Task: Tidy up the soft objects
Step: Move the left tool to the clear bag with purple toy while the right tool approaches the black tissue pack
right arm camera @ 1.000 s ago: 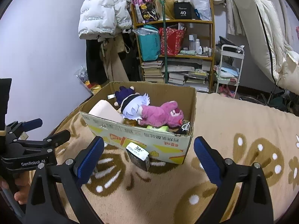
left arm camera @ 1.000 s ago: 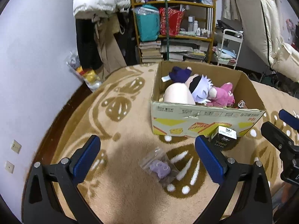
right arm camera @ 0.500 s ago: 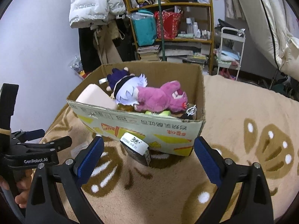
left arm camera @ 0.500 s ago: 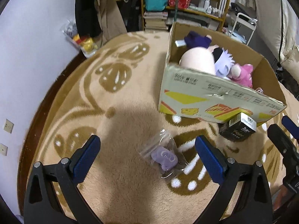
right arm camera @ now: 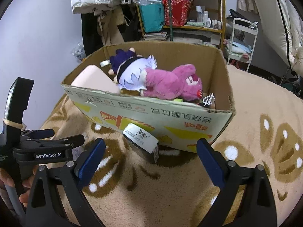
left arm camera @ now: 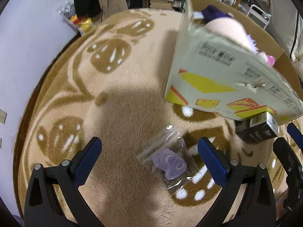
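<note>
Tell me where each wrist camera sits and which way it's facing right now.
Left wrist: on the open left gripper, tilted down at the bagged purple toy on the rug.
Right wrist: on the open right gripper, facing the box of plush; left gripper and hand show.
Shared: box, black carton, rug.

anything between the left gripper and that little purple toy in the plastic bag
Nothing visible. The left gripper is open, with the bagged purple toy lying on bare rug between its fingers. The cardboard box and dark box sit beyond.
</note>
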A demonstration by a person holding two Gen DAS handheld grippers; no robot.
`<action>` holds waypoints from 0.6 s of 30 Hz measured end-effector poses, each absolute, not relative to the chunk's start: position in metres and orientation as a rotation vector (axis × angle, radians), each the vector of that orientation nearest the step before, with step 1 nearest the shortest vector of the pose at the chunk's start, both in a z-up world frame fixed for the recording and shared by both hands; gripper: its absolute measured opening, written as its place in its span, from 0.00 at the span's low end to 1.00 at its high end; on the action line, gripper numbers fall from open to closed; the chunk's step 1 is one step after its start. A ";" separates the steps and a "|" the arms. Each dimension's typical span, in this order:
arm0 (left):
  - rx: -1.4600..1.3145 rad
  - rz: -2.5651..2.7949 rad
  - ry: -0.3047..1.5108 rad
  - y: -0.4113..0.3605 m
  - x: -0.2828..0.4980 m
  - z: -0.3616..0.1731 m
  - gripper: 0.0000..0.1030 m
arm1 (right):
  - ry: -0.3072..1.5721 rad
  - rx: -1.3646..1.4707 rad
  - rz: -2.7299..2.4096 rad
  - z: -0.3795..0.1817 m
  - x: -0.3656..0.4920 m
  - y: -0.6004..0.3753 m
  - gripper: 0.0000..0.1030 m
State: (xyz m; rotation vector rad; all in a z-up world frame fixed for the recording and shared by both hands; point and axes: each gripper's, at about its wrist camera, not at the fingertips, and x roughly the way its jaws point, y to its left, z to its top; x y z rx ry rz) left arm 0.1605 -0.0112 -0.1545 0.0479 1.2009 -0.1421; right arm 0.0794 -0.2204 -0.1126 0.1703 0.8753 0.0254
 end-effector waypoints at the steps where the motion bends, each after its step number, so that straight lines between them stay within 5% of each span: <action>1: 0.041 -0.145 1.215 -0.011 0.161 -0.158 0.97 | 0.879 0.174 0.030 -0.114 0.080 -0.220 0.98; 10: 0.037 -0.156 1.282 -0.016 0.164 -0.177 0.95 | 0.900 0.156 0.032 -0.120 0.085 -0.216 0.98; 18: 0.067 -0.134 1.288 -0.020 0.167 -0.176 0.82 | 0.906 0.223 0.022 -0.123 0.085 -0.221 0.98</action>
